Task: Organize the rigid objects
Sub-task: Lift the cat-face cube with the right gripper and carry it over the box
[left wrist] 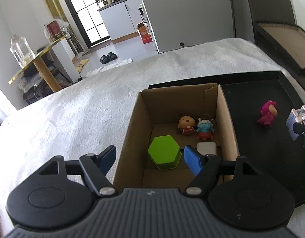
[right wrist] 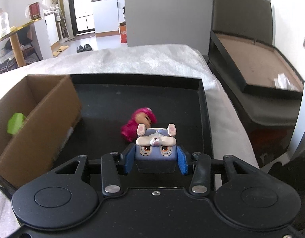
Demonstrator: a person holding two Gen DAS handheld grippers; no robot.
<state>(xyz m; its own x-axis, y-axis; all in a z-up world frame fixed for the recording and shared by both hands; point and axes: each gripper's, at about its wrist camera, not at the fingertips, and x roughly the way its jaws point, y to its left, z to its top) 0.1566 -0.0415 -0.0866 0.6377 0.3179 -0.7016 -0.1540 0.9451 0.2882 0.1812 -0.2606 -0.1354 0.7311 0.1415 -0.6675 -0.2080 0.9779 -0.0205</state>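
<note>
A cardboard box (left wrist: 136,117) stands on a black tray (left wrist: 271,148). In it lie a green hexagonal case (left wrist: 164,151), a white block (left wrist: 206,148) and two small figurines (left wrist: 196,128). My left gripper (left wrist: 149,159) is open and empty, above the box's near left wall. My right gripper (right wrist: 155,157) is shut on a blue cube-shaped bunny toy (right wrist: 156,148), held upside down above the tray; the toy also shows in the left wrist view (left wrist: 297,119). A pink hooded figurine (right wrist: 138,123) lies on the tray just beyond the toy, and shows in the left wrist view (left wrist: 268,114).
The tray (right wrist: 202,103) and box (right wrist: 43,115) rest on a bed with a white fuzzy blanket (left wrist: 73,109). A dark sofa bed (right wrist: 261,69) stands to the right. A gold-legged side table (left wrist: 33,63) with a glass jar stands far left.
</note>
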